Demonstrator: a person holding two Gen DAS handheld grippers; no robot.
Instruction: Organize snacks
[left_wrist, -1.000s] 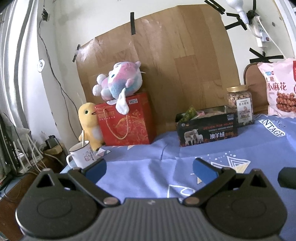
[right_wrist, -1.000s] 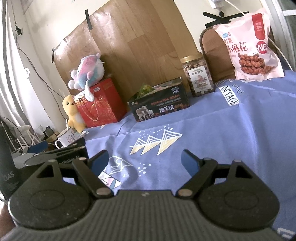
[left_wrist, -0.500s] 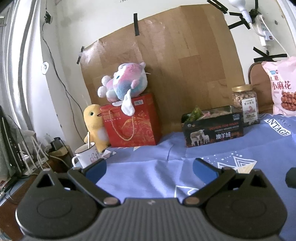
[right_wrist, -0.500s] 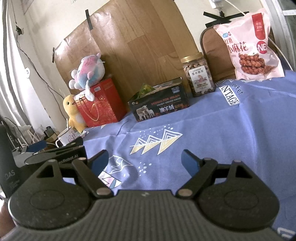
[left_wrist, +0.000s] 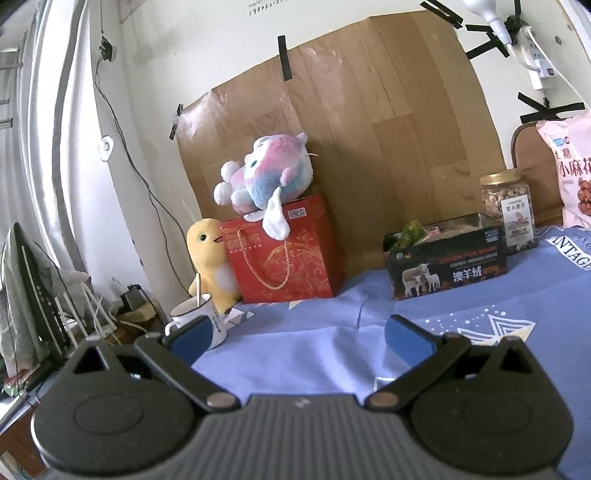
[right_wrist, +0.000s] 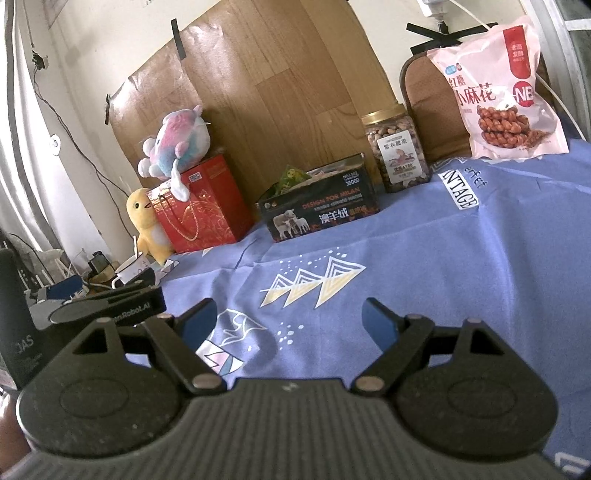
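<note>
A black open box (left_wrist: 448, 262) (right_wrist: 321, 214) printed with sheep stands at the back of the blue cloth, with small snack packets showing over its rim. To its right stand a clear jar of nuts (left_wrist: 508, 210) (right_wrist: 397, 151) with a gold lid and a pink bag of twisted snacks (right_wrist: 506, 88) (left_wrist: 570, 170) leaning on a chair back. My left gripper (left_wrist: 295, 338) is open and empty, low over the cloth's left part. My right gripper (right_wrist: 288, 323) is open and empty too, well short of the box.
A red gift bag (left_wrist: 284, 254) with a pastel plush toy (left_wrist: 266, 177) on top stands left of the box. A yellow plush duck (left_wrist: 208, 254) and a white mug (left_wrist: 195, 314) sit at the cloth's left edge. Cables and clutter lie beyond. The left gripper's body (right_wrist: 107, 306) appears beside my right one.
The left gripper has swung left and tipped up a little, so the box, jar and pink bag slid rightward in its view. The right gripper has hardly moved.
</note>
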